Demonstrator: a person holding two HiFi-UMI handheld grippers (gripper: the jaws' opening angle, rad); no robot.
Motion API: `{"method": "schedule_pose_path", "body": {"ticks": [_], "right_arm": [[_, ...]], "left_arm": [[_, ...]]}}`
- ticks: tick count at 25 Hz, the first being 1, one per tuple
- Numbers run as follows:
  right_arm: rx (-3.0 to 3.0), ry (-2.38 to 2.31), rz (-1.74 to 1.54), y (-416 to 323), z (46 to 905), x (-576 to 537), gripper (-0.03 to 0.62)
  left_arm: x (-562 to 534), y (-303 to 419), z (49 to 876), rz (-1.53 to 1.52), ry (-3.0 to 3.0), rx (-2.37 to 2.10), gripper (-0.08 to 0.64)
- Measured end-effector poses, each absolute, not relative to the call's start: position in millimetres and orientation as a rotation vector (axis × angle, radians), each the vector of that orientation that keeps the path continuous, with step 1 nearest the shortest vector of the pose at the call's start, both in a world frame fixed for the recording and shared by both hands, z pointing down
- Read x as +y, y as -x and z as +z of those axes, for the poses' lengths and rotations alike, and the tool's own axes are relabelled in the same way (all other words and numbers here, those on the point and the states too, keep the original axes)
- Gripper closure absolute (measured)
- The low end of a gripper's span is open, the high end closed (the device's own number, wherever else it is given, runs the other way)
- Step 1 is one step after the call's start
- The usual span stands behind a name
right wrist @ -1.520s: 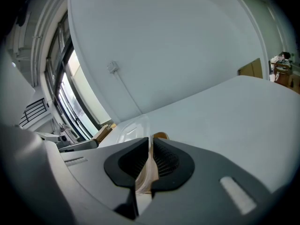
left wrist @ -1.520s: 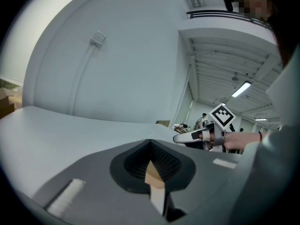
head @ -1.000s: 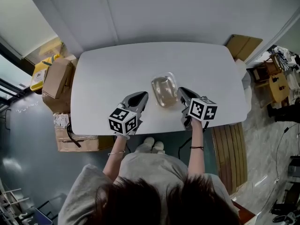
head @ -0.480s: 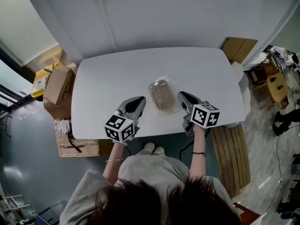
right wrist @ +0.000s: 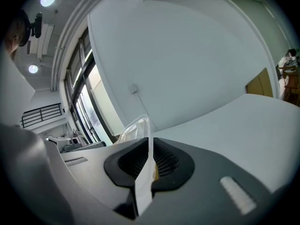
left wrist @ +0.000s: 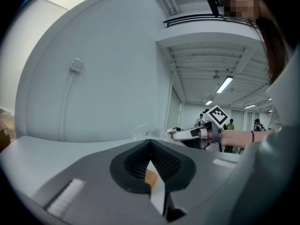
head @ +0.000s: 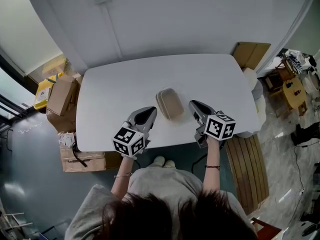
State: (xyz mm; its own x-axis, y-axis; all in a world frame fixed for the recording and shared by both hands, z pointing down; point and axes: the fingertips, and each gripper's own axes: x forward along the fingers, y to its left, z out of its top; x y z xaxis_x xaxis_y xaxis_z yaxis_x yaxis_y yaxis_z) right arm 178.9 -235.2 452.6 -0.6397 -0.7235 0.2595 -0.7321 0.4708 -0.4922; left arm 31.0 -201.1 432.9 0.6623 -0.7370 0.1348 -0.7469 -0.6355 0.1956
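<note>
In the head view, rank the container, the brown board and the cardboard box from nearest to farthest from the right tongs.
From the right tongs:
1. container, right beside them, at their left.
2. board, beyond the table's far right corner.
3. cardboard box, off the table's left end.

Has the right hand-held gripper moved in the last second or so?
Yes. The right hand-held gripper, shut on the clear container, has tipped upward: in the right gripper view the wall socket and the table sit lower than before.
</note>
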Motion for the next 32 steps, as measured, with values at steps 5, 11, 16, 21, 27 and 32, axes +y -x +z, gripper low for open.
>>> {"method": "schedule_pose_path", "body": {"ticks": [5, 11, 16, 21, 27, 32], "right_arm": [[-2.72, -1.318, 0.89, -182, 442, -229, 0.546], [-2.745, -1.302, 0.86, -179, 435, -226, 0.548], [-2.733, -1.317, 0.847, -180, 434, -227, 0.548], [-2.731, -1.319, 0.844, -181, 434, -226, 0.549], [-2.735, -1.313, 0.844, -180, 434, -227, 0.549], [-2.735, -1.31, 0.845, -180, 436, -228, 0.549]], "left_arm": [[-194, -34, 422, 0.047, -2.669, -1.212, 0.57], [-193, -28, 413, 0.021, -2.673, -1.238, 0.57], [-196, -22, 411, 0.015, -2.667, -1.254, 0.571], [-196, -23, 409, 0.01, -2.669, -1.262, 0.569], [-196, -23, 408, 0.01, -2.671, -1.263, 0.571], [-198, -23, 410, 0.011, -2.668, -1.265, 0.57]]}}
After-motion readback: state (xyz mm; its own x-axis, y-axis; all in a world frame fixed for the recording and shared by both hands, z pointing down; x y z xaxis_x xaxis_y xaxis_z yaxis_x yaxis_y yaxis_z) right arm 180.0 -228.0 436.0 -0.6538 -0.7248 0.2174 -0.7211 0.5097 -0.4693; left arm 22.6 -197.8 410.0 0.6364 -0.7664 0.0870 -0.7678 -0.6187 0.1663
